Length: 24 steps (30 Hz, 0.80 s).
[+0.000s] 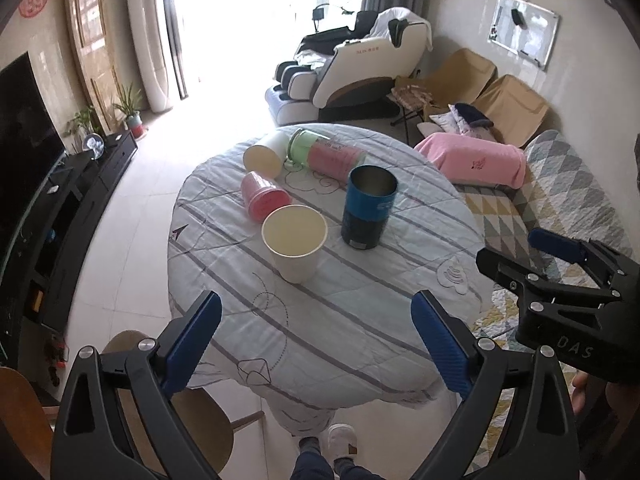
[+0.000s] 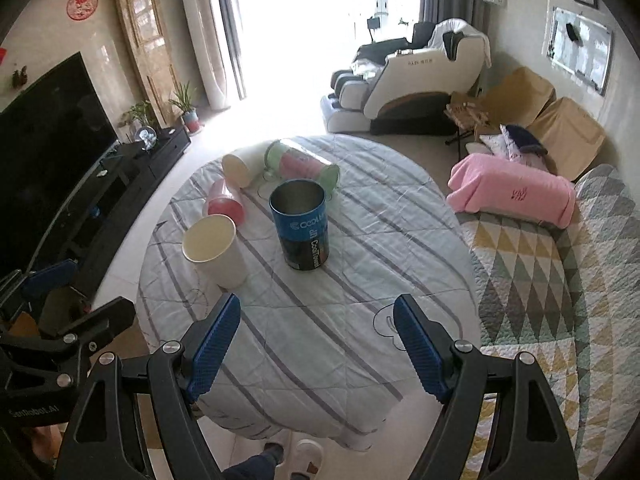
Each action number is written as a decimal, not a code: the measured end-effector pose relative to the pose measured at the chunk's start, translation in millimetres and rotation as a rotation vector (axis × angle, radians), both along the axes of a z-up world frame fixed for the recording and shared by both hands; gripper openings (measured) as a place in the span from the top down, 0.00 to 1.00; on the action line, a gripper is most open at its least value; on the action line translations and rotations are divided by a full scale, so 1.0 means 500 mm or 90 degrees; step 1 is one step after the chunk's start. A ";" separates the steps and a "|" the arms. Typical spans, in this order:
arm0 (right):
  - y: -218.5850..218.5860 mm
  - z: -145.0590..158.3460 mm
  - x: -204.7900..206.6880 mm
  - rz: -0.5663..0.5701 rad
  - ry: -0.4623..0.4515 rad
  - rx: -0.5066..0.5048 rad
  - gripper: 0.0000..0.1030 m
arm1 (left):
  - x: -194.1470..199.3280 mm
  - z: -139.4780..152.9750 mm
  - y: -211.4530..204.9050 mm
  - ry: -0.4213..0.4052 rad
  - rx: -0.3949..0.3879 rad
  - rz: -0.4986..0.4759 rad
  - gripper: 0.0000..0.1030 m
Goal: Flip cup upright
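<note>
On the round table (image 1: 360, 340) (image 2: 320, 360) a white paper cup (image 1: 295, 240) (image 2: 214, 250) and a blue metal can (image 1: 370, 206) (image 2: 302, 224) stand upright. A pink cup (image 1: 264, 196) (image 2: 224, 202), another white paper cup (image 1: 265, 154) (image 2: 240, 164) and a green-and-pink tumbler (image 1: 326, 156) (image 2: 302, 164) lie on their sides behind them. My left gripper (image 1: 316, 344) is open and empty above the table's near edge. My right gripper (image 2: 316, 350) is open and empty too, beside it; it shows at the right of the left wrist view (image 1: 560, 252).
A wooden chair (image 1: 132, 360) stands at the table's near left. A sofa with a patterned quilt (image 2: 560, 260) and pink blanket (image 2: 512, 190) runs along the right. A black TV cabinet (image 1: 80, 188) lines the left wall. A massage chair (image 1: 348, 68) is behind.
</note>
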State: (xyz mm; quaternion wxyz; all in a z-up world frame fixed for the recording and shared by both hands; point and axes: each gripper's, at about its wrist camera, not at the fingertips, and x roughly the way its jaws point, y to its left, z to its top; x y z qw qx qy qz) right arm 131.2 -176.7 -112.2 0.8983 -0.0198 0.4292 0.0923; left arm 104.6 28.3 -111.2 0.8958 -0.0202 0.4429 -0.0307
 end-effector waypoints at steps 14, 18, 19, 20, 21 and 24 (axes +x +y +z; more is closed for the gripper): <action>-0.017 0.042 -0.045 0.014 -0.065 0.006 0.22 | -0.043 0.028 -0.022 -0.041 0.019 0.016 0.05; -0.020 0.043 -0.047 0.018 -0.070 0.008 0.22 | -0.043 0.028 -0.024 -0.043 0.022 0.017 0.05; -0.021 0.043 -0.046 0.017 -0.070 0.008 0.22 | -0.041 0.030 -0.026 -0.045 0.023 0.017 0.05; -0.022 0.044 -0.046 0.016 -0.072 0.011 0.22 | -0.039 0.032 -0.027 -0.048 0.023 0.016 0.05; -0.023 0.045 -0.046 0.017 -0.073 0.012 0.22 | -0.038 0.034 -0.027 -0.051 0.024 0.017 0.04; -0.026 0.048 -0.043 0.018 -0.077 0.015 0.22 | -0.032 0.039 -0.030 -0.056 0.028 0.016 0.04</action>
